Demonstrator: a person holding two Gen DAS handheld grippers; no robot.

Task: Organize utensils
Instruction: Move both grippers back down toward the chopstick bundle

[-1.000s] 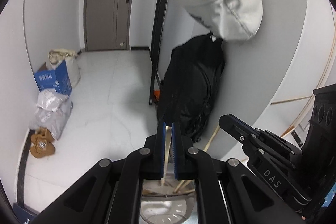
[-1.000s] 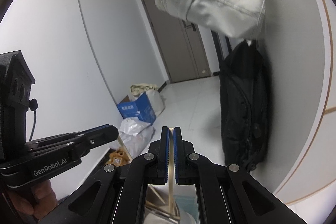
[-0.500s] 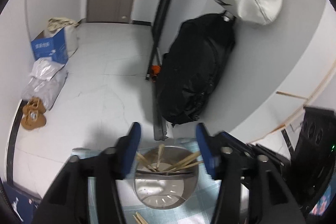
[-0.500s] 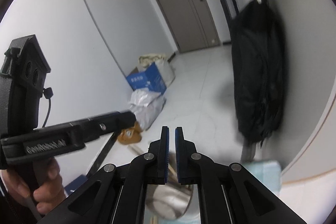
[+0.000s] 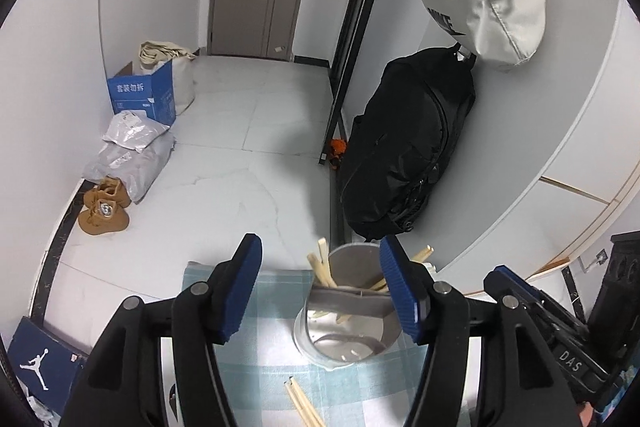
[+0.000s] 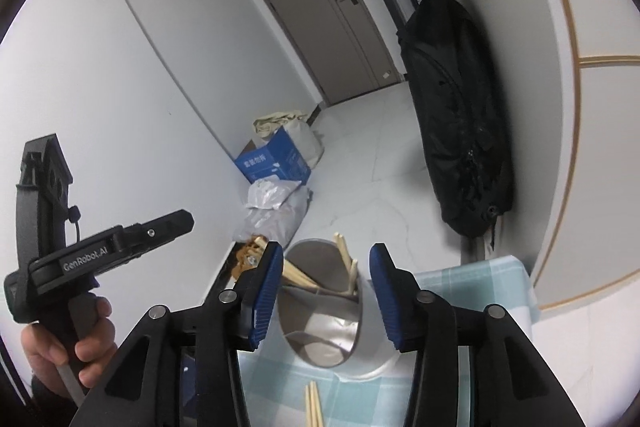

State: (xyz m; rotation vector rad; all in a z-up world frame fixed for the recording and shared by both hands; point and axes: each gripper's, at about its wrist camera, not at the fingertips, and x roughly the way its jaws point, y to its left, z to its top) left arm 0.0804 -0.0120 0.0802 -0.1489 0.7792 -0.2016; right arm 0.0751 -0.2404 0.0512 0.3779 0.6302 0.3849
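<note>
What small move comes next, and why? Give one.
Probably lower the right gripper onto the loose chopsticks on the checked cloth and close. Both grippers, the left gripper included, are open and empty, and the metal holder already has chopsticks in it.

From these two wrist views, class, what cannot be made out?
- Loose chopsticks: cut off by both views' bottom edges, so their count is unclear.
- Metal holder: its base is hidden by its own wall, and the right fingers cover its sides.
- Chopsticks in holder: lower ends hidden by its divider.
</note>
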